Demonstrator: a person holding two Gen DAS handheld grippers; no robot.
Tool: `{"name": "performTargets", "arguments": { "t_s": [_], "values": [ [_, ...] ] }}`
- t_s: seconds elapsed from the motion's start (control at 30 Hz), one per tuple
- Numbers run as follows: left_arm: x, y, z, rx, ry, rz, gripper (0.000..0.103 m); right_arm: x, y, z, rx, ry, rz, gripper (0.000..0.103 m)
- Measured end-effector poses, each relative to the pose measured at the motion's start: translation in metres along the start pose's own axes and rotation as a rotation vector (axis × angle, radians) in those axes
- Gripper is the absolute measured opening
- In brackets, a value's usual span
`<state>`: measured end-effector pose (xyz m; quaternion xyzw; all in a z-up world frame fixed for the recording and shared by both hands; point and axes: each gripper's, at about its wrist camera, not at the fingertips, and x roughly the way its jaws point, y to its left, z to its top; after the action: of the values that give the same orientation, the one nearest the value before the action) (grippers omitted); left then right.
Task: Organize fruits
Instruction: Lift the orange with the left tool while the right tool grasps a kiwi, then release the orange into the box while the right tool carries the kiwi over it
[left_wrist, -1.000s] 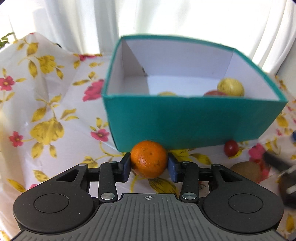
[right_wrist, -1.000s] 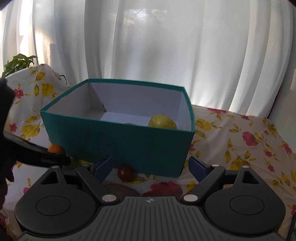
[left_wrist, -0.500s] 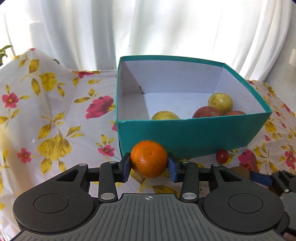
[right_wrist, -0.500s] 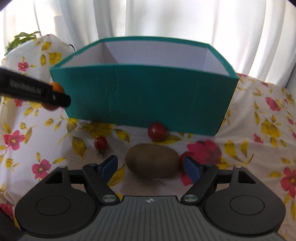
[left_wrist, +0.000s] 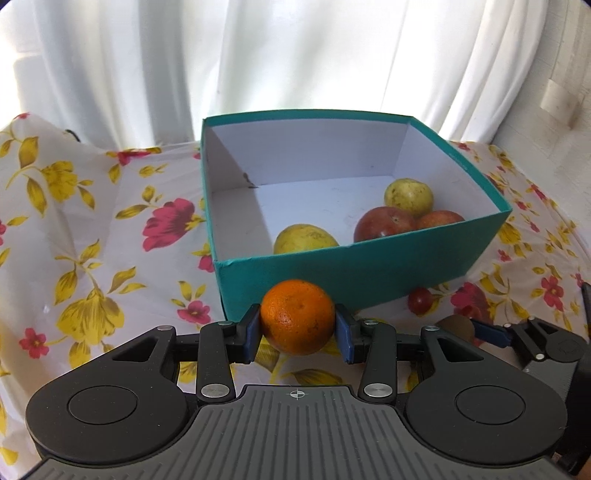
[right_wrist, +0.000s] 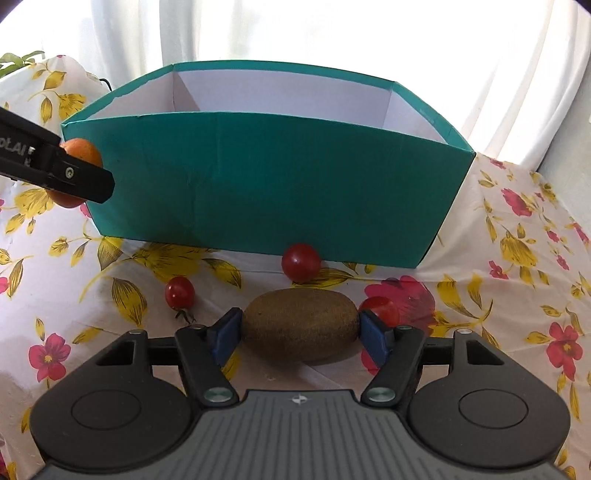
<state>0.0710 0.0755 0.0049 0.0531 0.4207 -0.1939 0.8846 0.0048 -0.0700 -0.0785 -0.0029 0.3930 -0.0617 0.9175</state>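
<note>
A teal cardboard box with a matt white paper lining is seen. The orange is finely dimpled and faintly glossy, the kiwi dull and fuzzy, the cherry tomatoes smooth and shiny. A thin floral cloth looks wrinkled; the curtain is sheer fabric.

The left gripper is tilted downward and held raised, its blue pads pressed against both sides of an orange. The right gripper is angled downward and kept low, its jaws having just been closing, with a kiwi between them; both blue pads are seen at the kiwi's two ends, touching it.
</note>
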Motion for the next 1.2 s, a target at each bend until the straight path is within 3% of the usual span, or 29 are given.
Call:
{"name": "performTargets", "arguments": {
  "t_s": [0.3,0.77,0.93,1.2],
  "values": [
    [-0.014,-0.016,0.012,0.031,-0.068,-0.054,0.045,-0.017,-0.011,-0.001,0.039,-0.028,0.004,0.067],
    [-0.012,-0.045,0.019,0.079,-0.075,0.014,0.045,-0.066,-0.046,-0.014,0.154,-0.122,-0.023,0.067],
    [-0.022,-0.05,0.017,0.076,-0.089,0.056,0.045,-0.079,-0.054,-0.022,0.167,-0.171,-0.013,0.067],
    [-0.046,-0.059,0.013,0.067,-0.082,0.061,0.045,-0.113,-0.059,-0.026,0.164,-0.225,-0.038,0.067]
  ]
}}
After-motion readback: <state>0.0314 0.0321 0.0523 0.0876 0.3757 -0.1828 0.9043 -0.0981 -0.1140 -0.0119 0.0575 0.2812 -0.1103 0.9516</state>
